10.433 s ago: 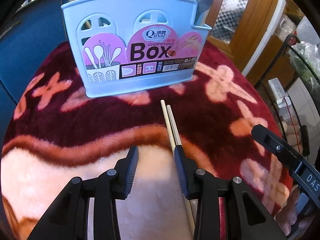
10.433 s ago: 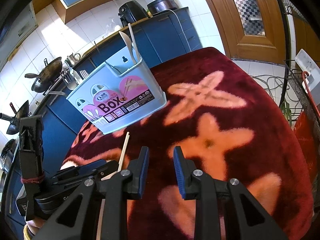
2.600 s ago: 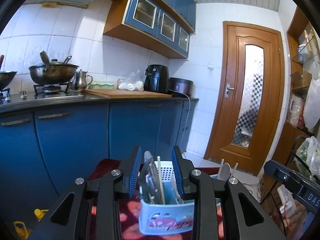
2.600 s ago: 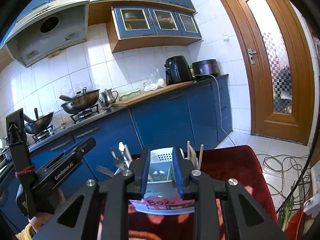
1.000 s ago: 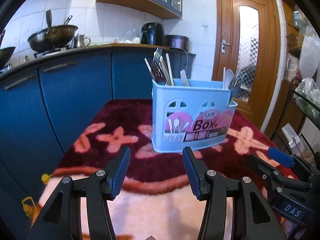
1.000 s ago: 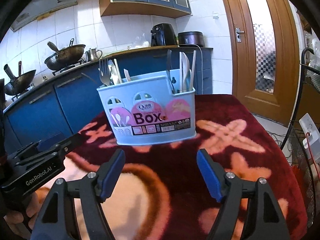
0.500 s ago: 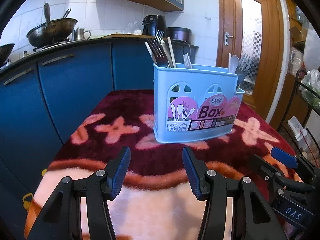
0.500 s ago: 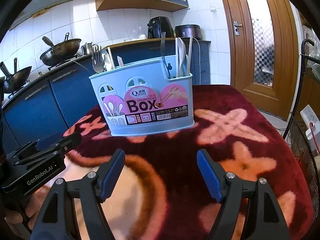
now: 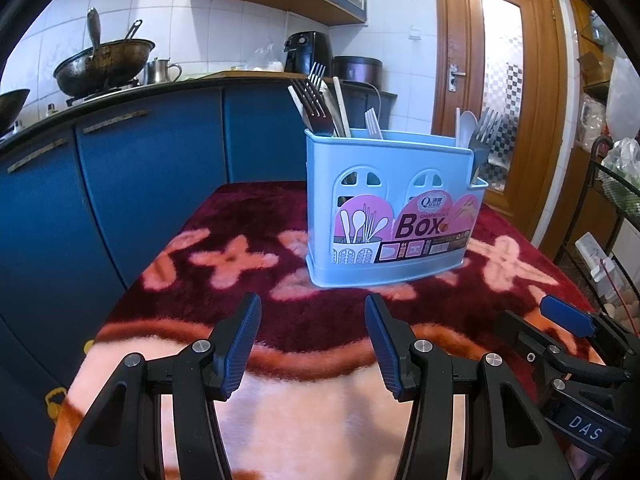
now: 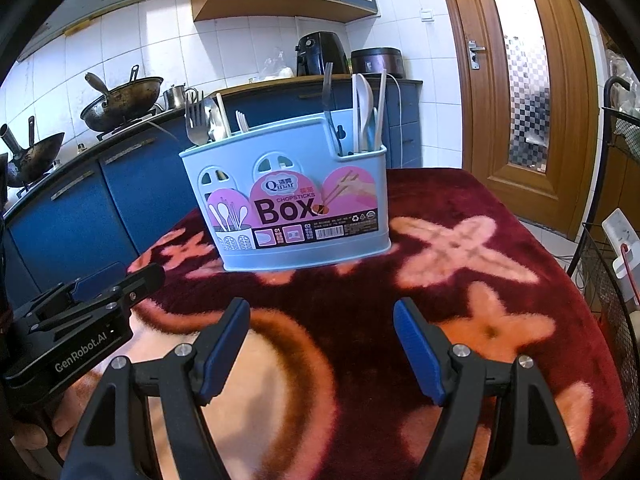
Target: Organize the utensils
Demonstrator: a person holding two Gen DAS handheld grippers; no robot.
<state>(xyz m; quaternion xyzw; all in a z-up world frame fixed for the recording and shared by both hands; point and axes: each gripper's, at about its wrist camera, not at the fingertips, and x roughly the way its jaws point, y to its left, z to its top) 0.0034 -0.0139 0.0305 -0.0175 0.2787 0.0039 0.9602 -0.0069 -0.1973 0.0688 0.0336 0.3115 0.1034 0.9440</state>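
Left gripper [image 9: 312, 320] open, nothing between jaws, angled down. Right gripper [image 10: 322, 322] open wider, also empty, same downward tilt. Side by side, close together.

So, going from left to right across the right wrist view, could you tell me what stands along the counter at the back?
Small wok → large wok → metal kettle → black air fryer → rice cooker.
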